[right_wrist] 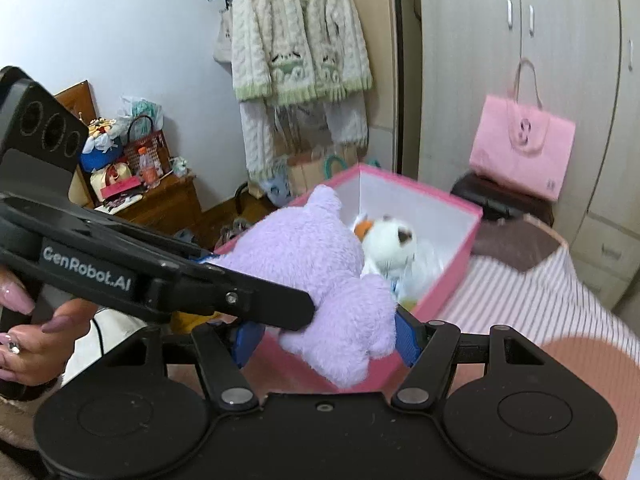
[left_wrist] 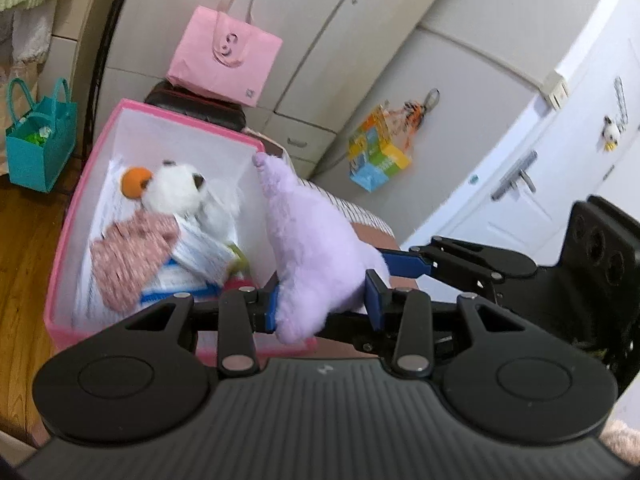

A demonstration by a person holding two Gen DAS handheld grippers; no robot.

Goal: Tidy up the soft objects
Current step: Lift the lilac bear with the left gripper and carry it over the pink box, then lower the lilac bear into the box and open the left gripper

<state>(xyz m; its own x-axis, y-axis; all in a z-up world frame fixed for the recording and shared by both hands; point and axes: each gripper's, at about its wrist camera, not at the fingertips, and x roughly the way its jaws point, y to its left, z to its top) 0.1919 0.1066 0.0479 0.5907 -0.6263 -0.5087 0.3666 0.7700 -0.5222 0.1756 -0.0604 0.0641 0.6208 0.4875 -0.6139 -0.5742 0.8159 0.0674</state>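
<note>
A purple plush toy [left_wrist: 308, 248] is held by both grippers at the near right corner of a pink box [left_wrist: 80, 200]. My left gripper [left_wrist: 324, 300] is shut on its lower part. My right gripper [right_wrist: 324, 340] is shut on the same toy [right_wrist: 312, 264]; in the left wrist view its blue fingers [left_wrist: 404, 264] reach in from the right. The box [right_wrist: 460, 248] holds a white plush dog [left_wrist: 188, 192] with an orange ball, a pink patterned cloth [left_wrist: 128, 256] and papers. The dog also shows in the right wrist view [right_wrist: 392, 240].
A pink bag [left_wrist: 224, 56] sits on a dark stool behind the box, against grey wardrobes. A teal bag [left_wrist: 40, 144] stands on the wood floor at left. A striped bed cover [right_wrist: 520, 304] lies right of the box. A cluttered wooden nightstand [right_wrist: 160, 200] and hanging sweater [right_wrist: 300, 40] are beyond.
</note>
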